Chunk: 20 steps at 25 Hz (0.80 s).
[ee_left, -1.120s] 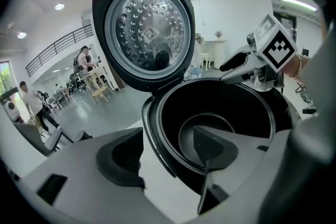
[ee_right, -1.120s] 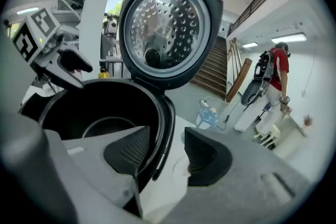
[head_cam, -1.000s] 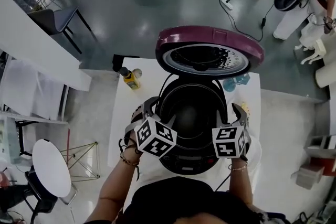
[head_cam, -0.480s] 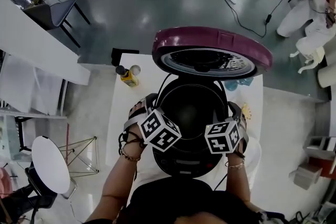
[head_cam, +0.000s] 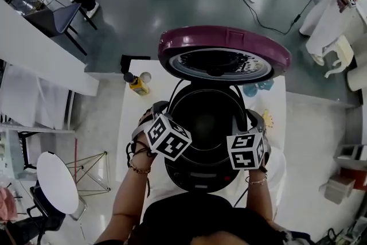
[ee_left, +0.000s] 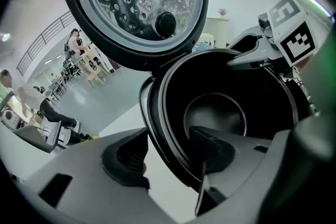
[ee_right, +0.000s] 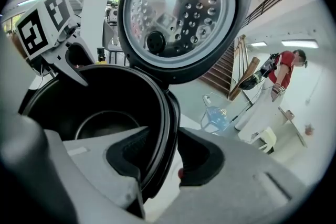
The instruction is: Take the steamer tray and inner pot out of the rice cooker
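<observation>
Closing on the inner pot (head_cam: pixel 206 119) rim, left gripper (ee_left: pixel 168 155) not yet touching, right gripper (ee_right: pixel 163 157) seemingly pinching.

The left gripper (ee_left: pixel 168 152) and right gripper (ee_right: pixel 164 155) have smooth grey moulded bodies with black ribbed pads (ee_left: pixel 125 157). Each carries a white cube (head_cam: pixel 168 136) printed with black square markers. The person wears a black top (head_cam: pixel 200 221) and a beaded bracelet (head_cam: pixel 137 170) at the left wrist.
</observation>
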Each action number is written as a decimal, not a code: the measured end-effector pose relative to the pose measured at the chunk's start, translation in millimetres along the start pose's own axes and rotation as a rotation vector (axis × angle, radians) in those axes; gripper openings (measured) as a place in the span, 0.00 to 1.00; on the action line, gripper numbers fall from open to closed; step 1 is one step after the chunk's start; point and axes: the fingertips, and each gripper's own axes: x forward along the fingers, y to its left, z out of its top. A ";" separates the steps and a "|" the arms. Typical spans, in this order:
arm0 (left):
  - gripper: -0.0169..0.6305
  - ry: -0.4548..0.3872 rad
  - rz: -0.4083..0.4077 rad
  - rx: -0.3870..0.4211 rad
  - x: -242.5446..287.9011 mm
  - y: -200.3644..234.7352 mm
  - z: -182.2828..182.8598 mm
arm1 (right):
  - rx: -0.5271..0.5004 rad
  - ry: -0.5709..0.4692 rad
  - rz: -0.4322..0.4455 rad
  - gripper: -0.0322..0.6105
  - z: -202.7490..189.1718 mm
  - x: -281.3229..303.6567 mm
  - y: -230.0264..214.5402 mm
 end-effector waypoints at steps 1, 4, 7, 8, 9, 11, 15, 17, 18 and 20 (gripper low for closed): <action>0.40 -0.002 -0.001 0.000 -1.2 -0.6 0.3 | 0.006 -0.011 0.003 0.28 1.3 -2.5 0.3; 0.37 -0.019 -0.011 -0.014 -5.8 -0.9 2.6 | 0.030 -0.043 0.022 0.21 6.1 -9.9 3.0; 0.33 -0.036 -0.028 -0.043 -11.2 0.0 4.0 | 0.081 -0.084 0.049 0.14 10.8 -17.3 5.9; 0.33 -0.039 -0.029 -0.046 -12.5 0.3 4.3 | 0.104 -0.101 0.057 0.13 12.7 -19.6 5.7; 0.32 -0.041 -0.029 -0.047 -13.7 0.6 4.7 | 0.124 -0.118 0.064 0.12 14.9 -21.5 4.9; 0.31 -0.046 -0.029 -0.051 -16.5 0.9 5.8 | 0.143 -0.145 0.070 0.11 18.3 -23.9 1.5; 0.23 -0.077 -0.040 -0.063 -28.1 -2.9 10.4 | 0.165 -0.188 0.077 0.10 25.8 -33.0 -2.2; 0.17 -0.105 -0.035 -0.083 -37.9 -2.5 13.8 | 0.188 -0.213 0.087 0.09 31.0 -40.5 -2.7; 0.16 -0.117 -0.029 -0.094 -43.0 -1.1 15.1 | 0.198 -0.227 0.090 0.09 34.1 -45.0 -2.6; 0.15 -0.134 -0.010 -0.104 -52.9 1.7 16.6 | 0.201 -0.259 0.085 0.09 40.8 -55.6 -1.8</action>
